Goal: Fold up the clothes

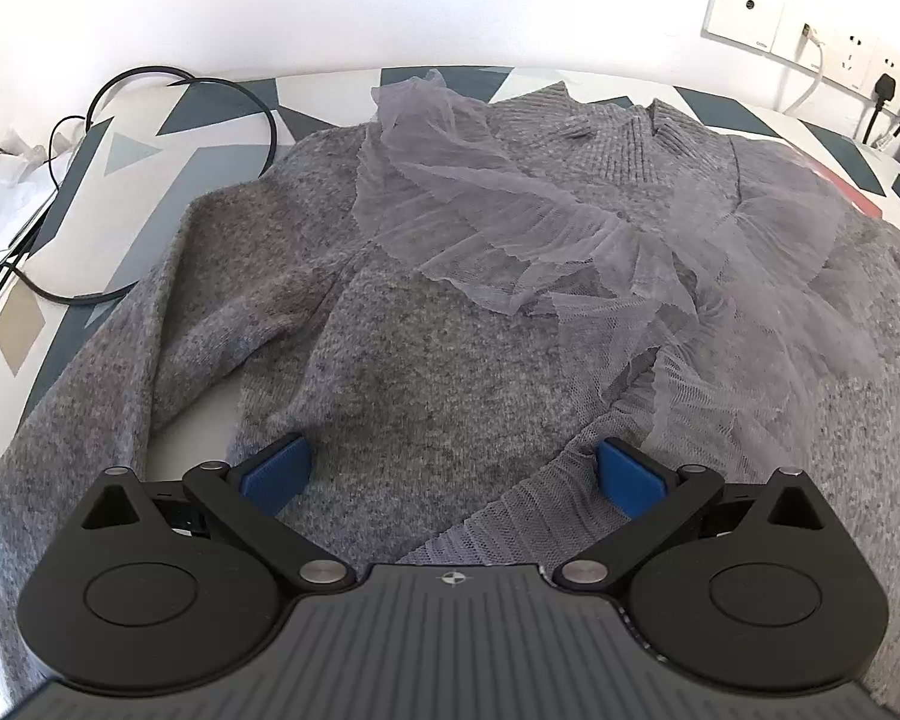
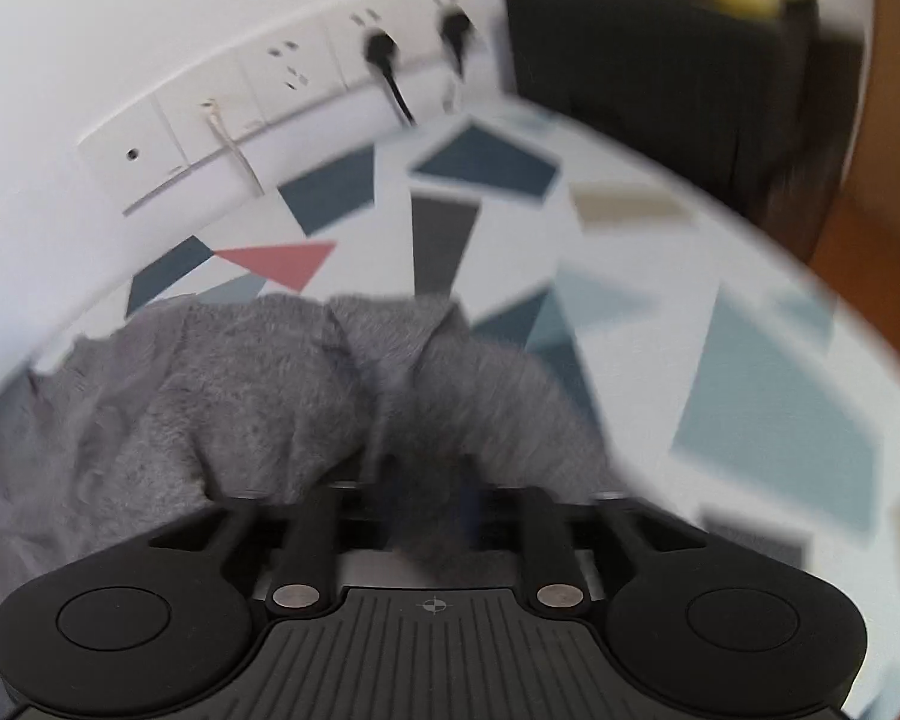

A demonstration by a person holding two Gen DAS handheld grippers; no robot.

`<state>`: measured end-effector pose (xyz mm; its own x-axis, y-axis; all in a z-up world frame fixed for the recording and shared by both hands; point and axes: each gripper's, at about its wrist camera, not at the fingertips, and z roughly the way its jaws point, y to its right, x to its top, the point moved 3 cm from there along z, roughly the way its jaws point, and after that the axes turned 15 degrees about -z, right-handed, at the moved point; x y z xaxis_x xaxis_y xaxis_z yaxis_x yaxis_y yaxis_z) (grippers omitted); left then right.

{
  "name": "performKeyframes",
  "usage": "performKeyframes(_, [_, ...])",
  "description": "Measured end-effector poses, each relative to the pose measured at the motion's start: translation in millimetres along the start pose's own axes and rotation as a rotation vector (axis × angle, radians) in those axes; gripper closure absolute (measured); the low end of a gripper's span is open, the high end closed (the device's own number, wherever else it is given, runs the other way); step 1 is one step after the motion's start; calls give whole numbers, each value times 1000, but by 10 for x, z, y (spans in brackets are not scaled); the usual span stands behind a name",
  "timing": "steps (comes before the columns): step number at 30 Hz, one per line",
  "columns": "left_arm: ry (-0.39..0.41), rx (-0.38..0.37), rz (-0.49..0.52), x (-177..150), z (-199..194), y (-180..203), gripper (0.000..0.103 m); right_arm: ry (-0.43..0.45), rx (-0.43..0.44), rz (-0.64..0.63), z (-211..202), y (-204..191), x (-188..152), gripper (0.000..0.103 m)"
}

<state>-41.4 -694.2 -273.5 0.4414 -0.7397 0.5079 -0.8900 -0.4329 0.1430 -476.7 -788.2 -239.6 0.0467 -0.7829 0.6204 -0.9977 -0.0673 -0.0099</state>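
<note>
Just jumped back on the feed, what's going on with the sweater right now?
A person with a gripper in each hand is folding a gray sweater with sheer ruffles on a patterned table. The left gripper is open over the sweater's lower body. The right gripper has a bunched fold of the knit between its fingers; that view is blurred, so I cannot tell if it is clamped.

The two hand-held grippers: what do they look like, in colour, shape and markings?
The left gripper has a black body with two round discs, black linkage arms on silver pivot pins, and blue rectangular finger pads. Its grey ribbed plate carries a small crosshair mark. The right gripper has the same build; its pads are blurred.
</note>
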Motion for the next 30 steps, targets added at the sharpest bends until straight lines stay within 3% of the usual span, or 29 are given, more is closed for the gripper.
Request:
performKeyframes(2, [-4,0,3,4,2,4,0,7,-45,-77,-20,-72,30,63])
performKeyframes(6, [2,-2,6,-7,-2,10,0,-31,-22,-116,26,-137,-6,63])
performKeyframes(11, [11,-6,13,-24,-8,5,0,-11,9,-145,-20,-243,-147,51])
performKeyframes(15, [21,-11,14,-38,-10,-1,0,-41,-75,-214,53,-295,-242,50])
performKeyframes(18, [23,-12,16,-44,-11,-3,0,-48,-100,-153,115,-198,-287,53])
performKeyframes(22, [16,-10,13,-31,-8,2,0,-44,-61,-76,95,-106,-224,93])
performKeyframes(25, [15,-8,11,-30,-8,12,0,15,45,57,-55,-37,-7,94])
performKeyframes(30, [31,-15,10,-55,-19,7,0,232,236,195,-710,-108,673,94])
